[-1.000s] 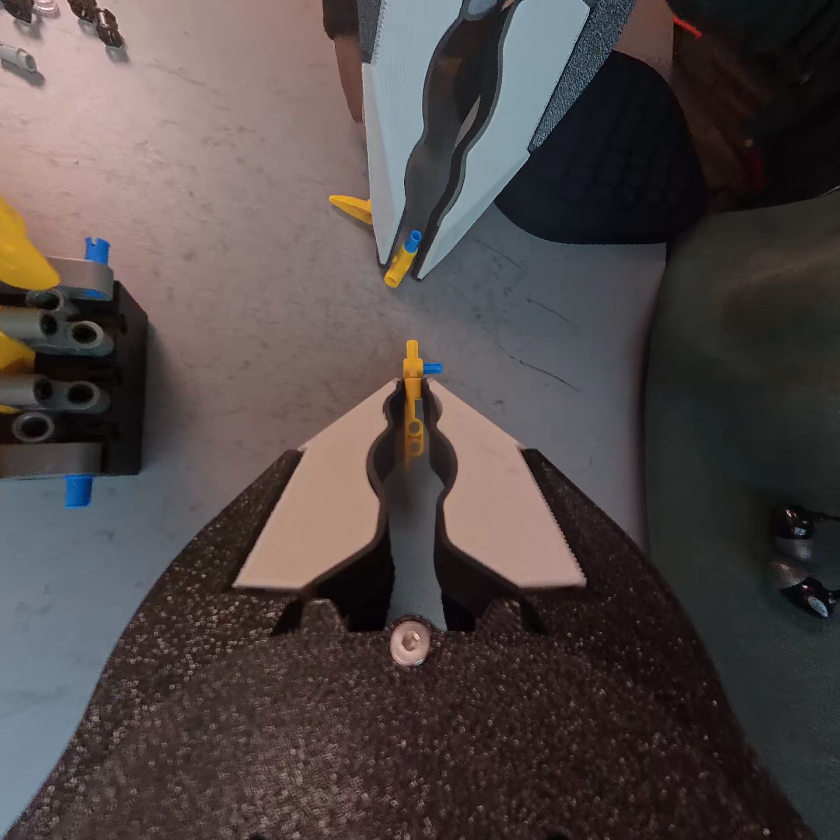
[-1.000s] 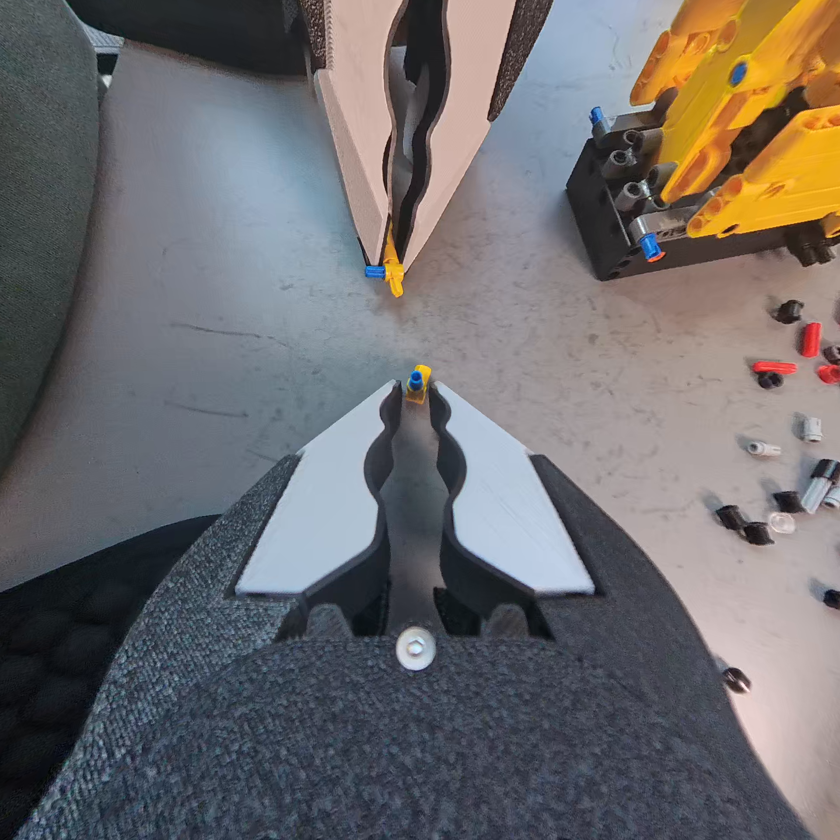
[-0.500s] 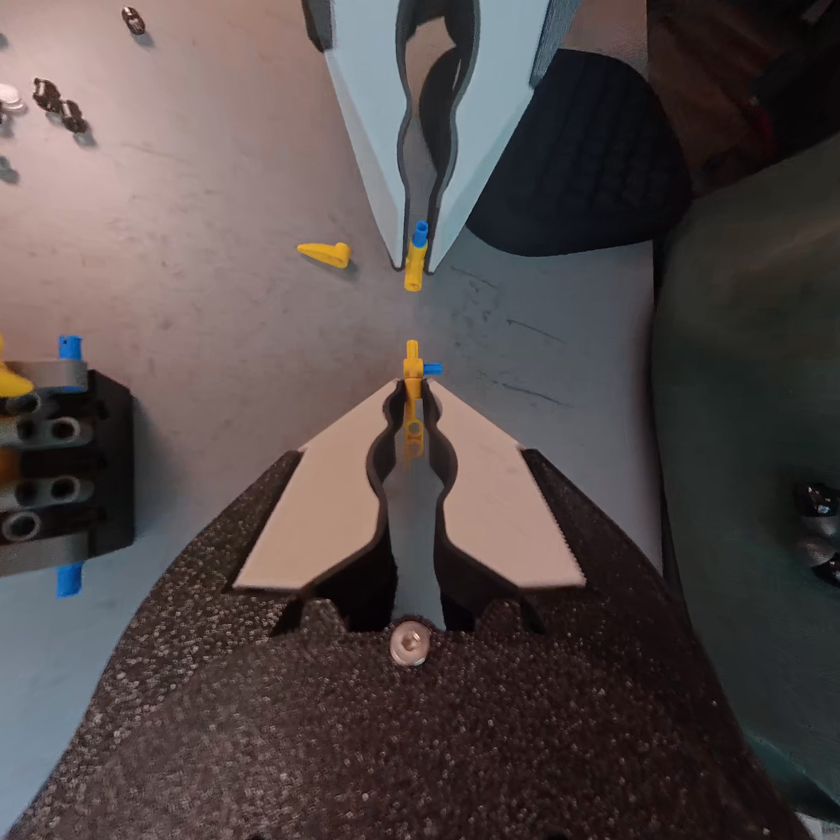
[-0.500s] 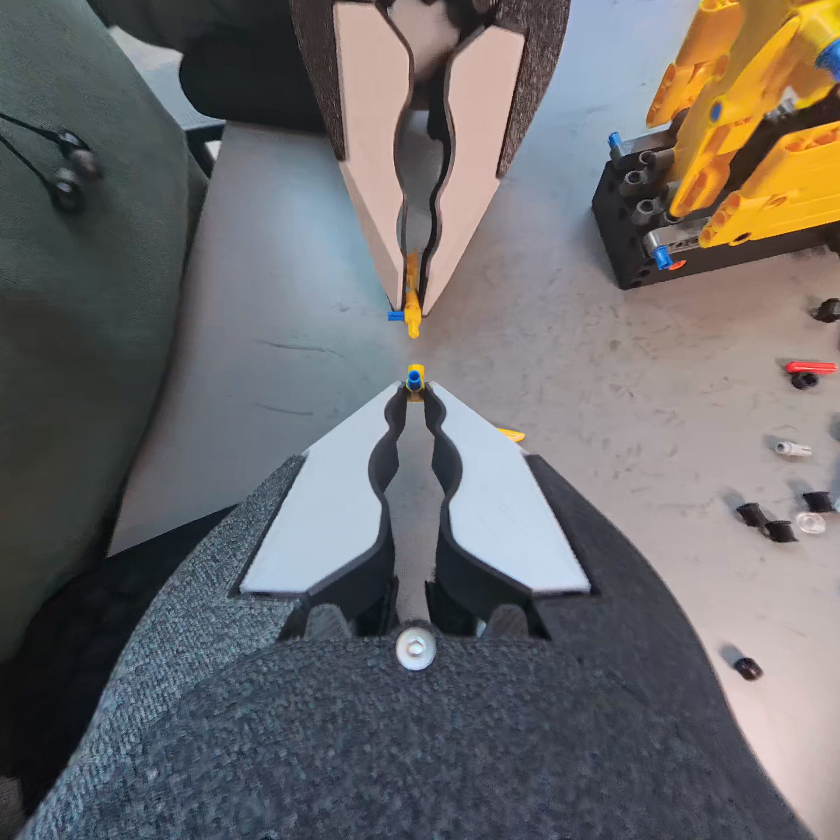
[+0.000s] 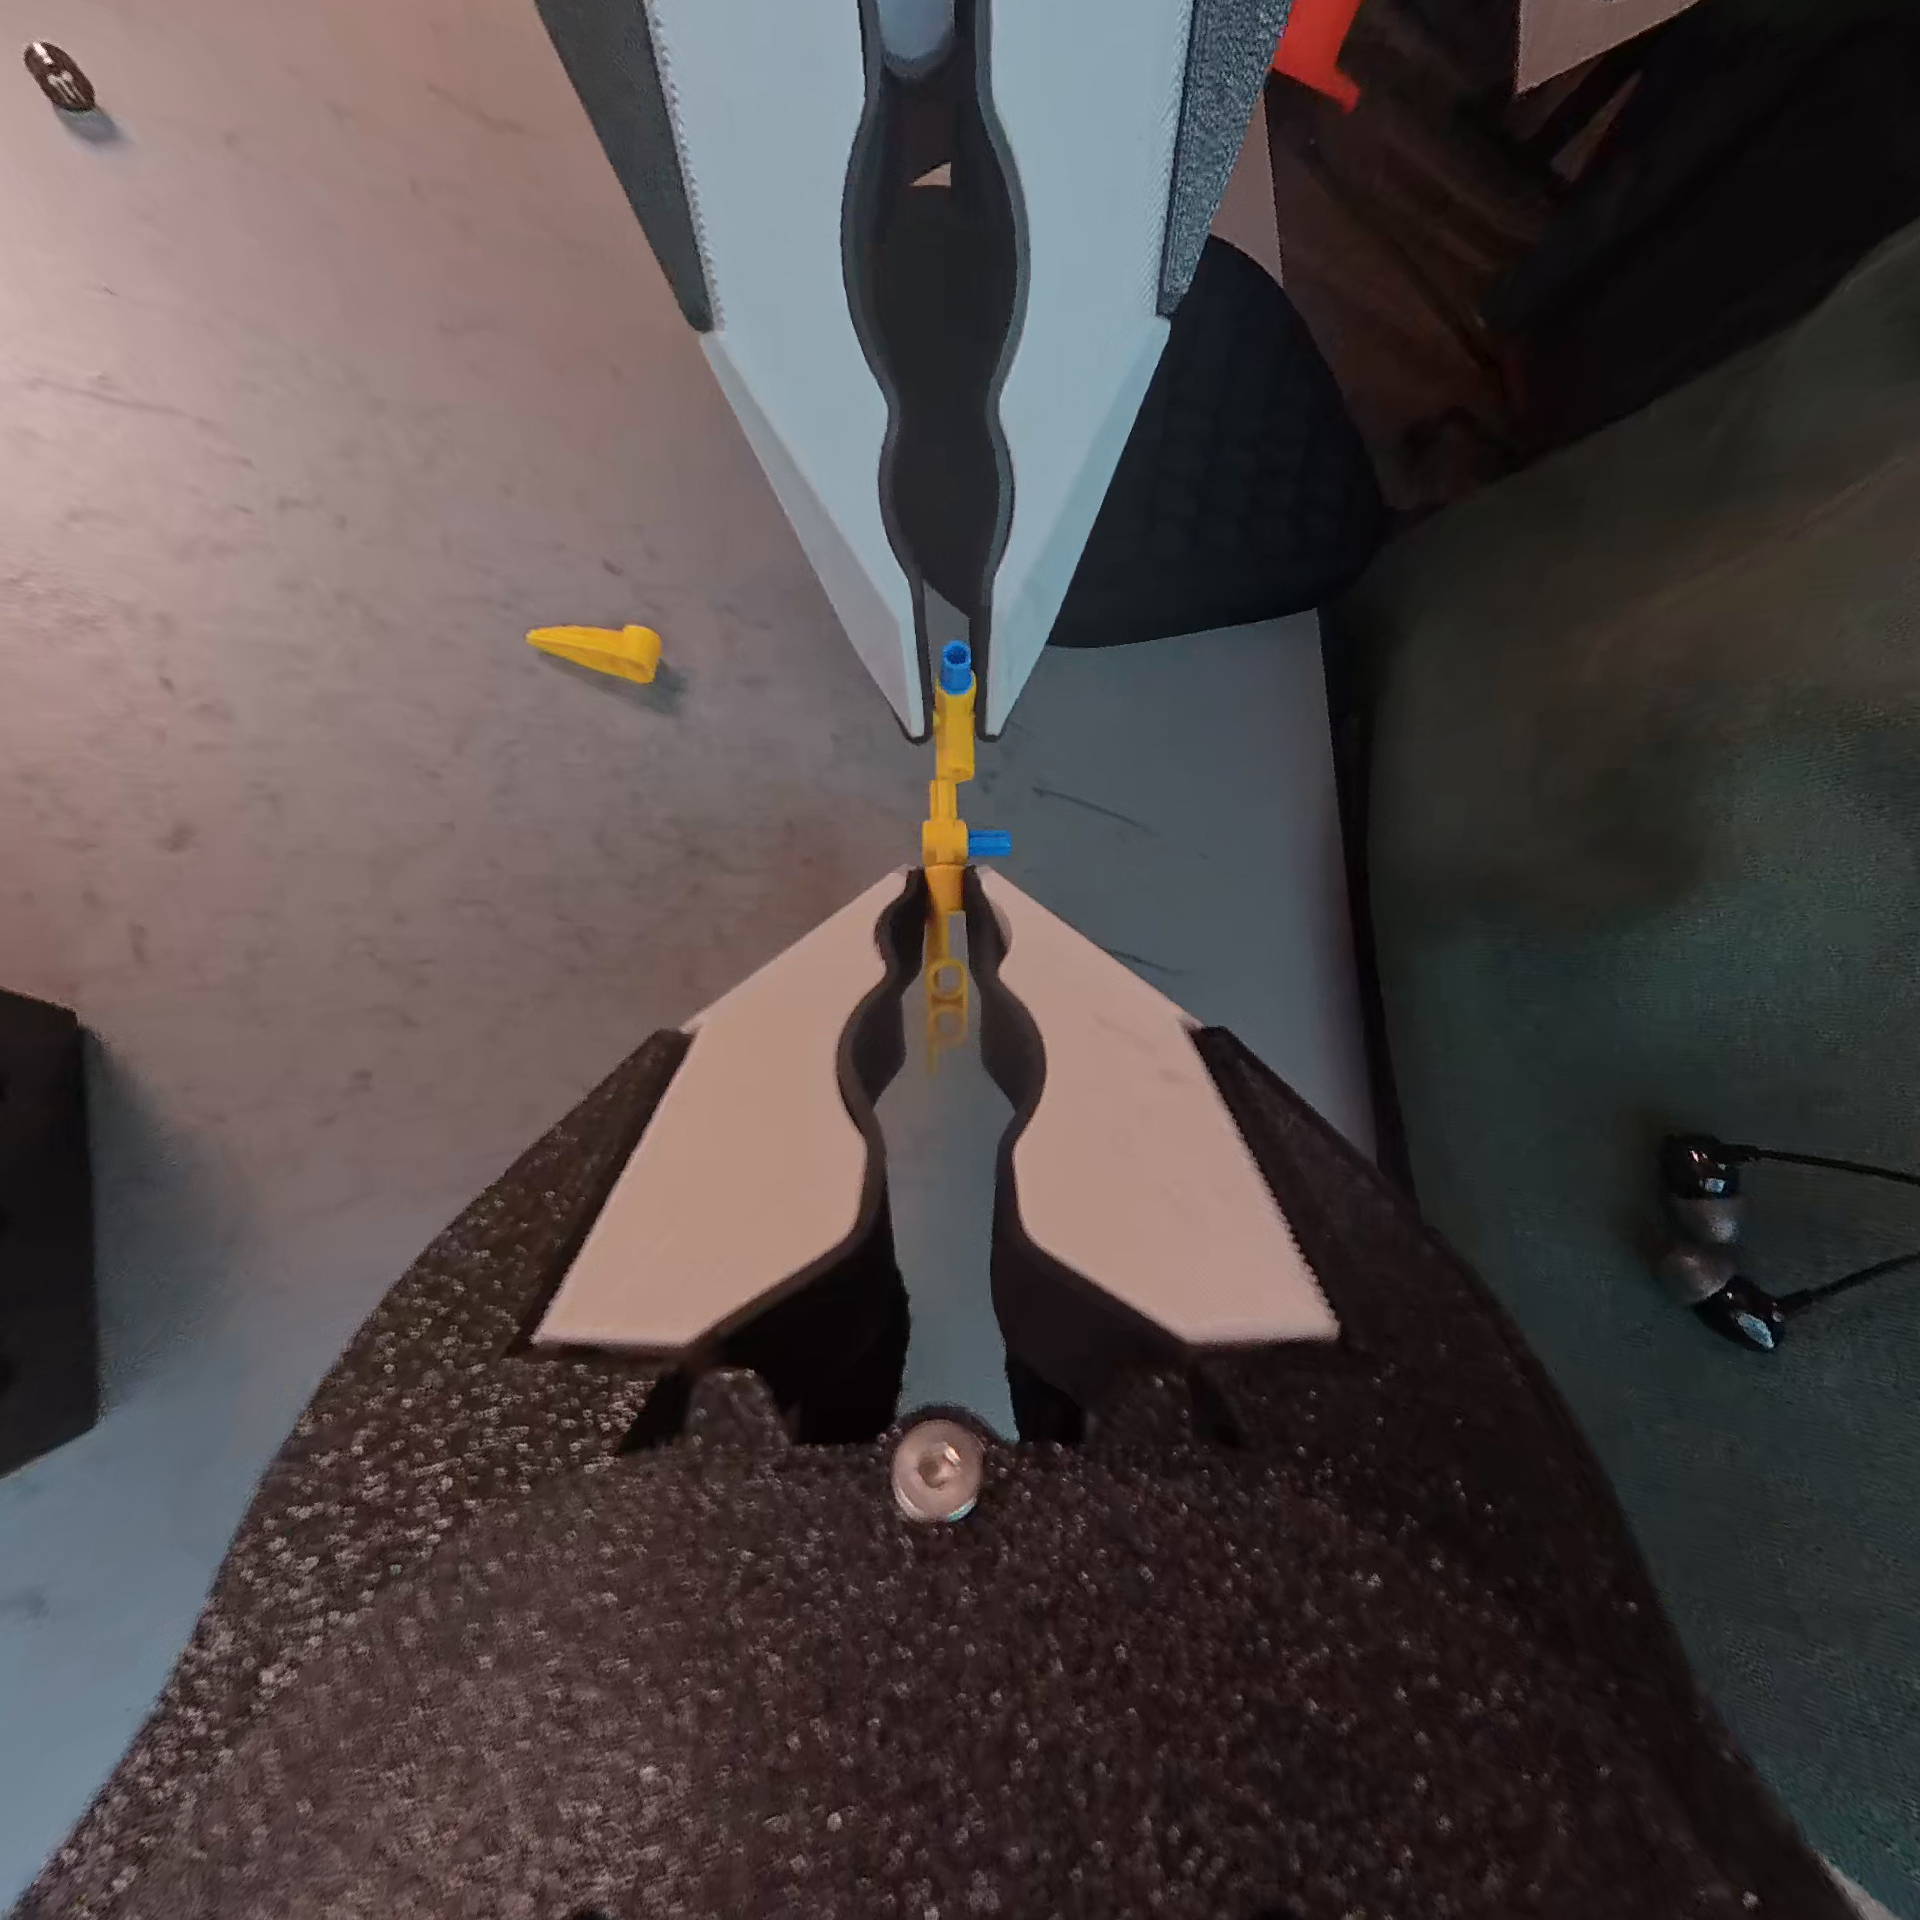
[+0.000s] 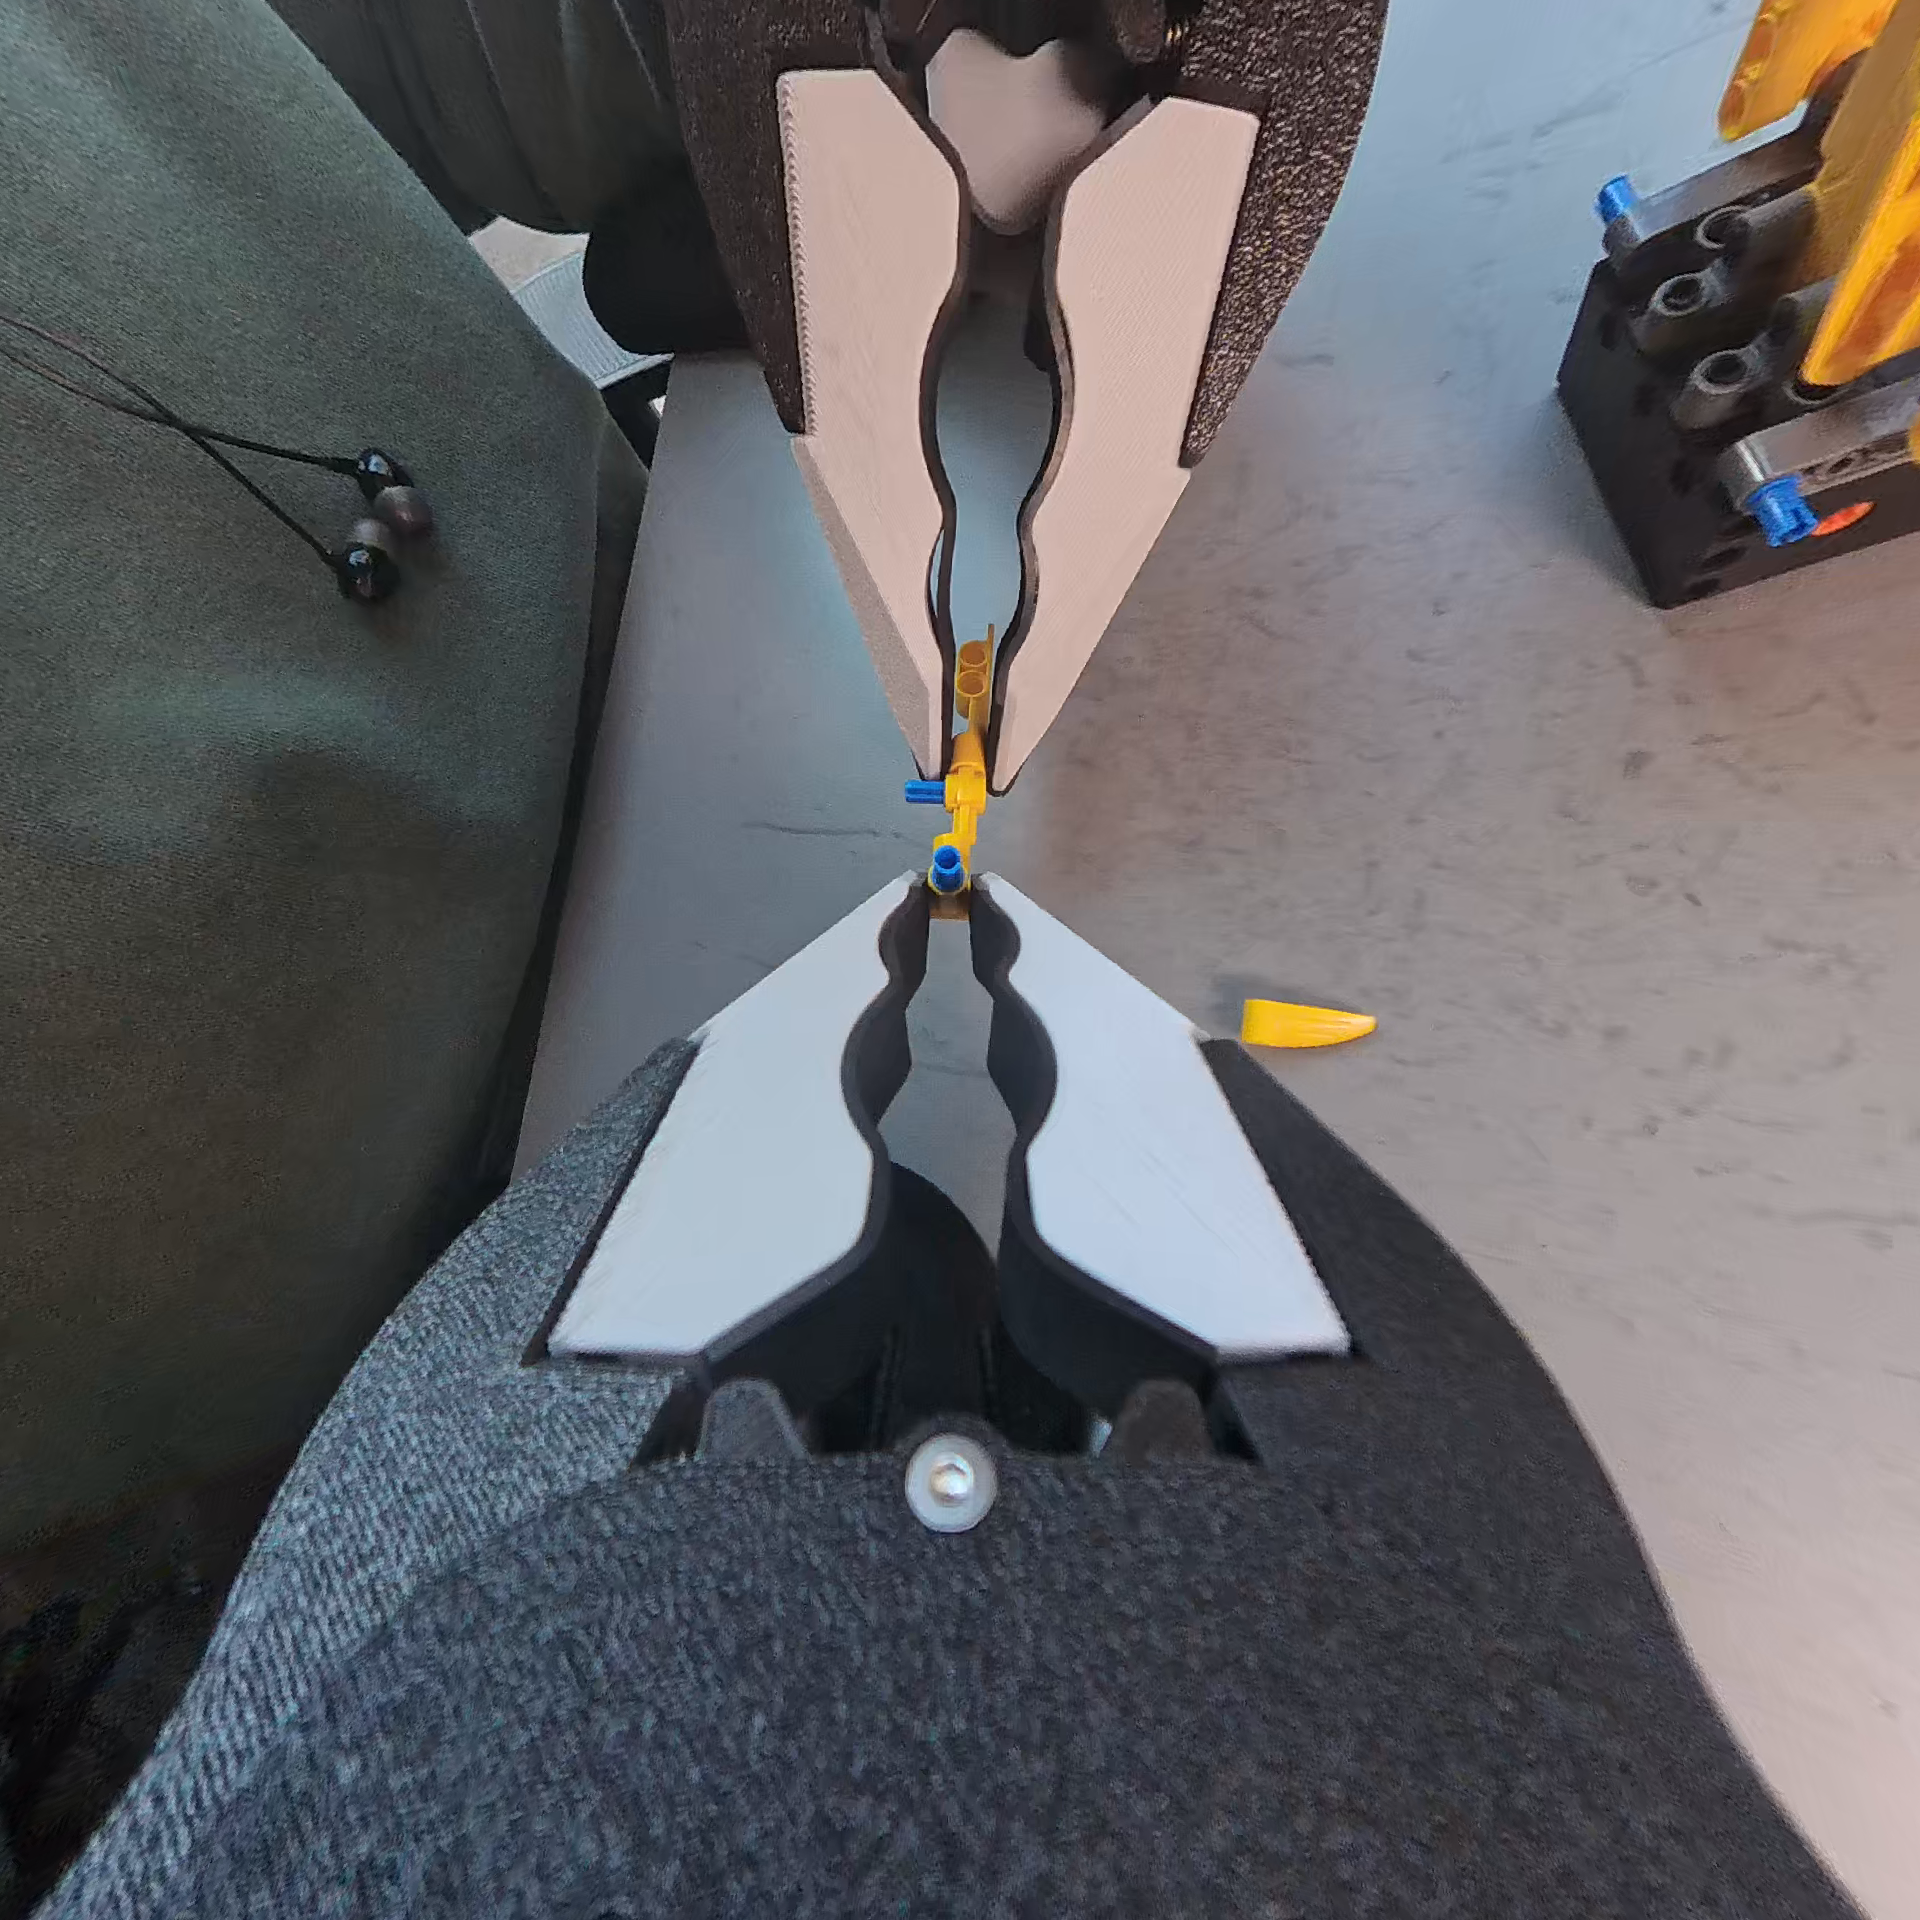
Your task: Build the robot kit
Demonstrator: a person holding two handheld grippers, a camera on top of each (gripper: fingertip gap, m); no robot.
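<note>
Your left tongs [image 5: 943, 883] pinch a yellow connector [image 5: 943, 847] with a blue pin; your right tongs [image 6: 948, 883] clamp a second yellow piece [image 6: 948, 873]. Both pieces meet tip to tip above the surface [image 6: 1455, 831], long axes in line. Keep them coaxial, grip steady.

We see a loose yellow wedge [image 6: 1307, 1023] on the bench [image 6: 1455, 831], black earbuds [image 6: 374, 530] off its edge.
</note>
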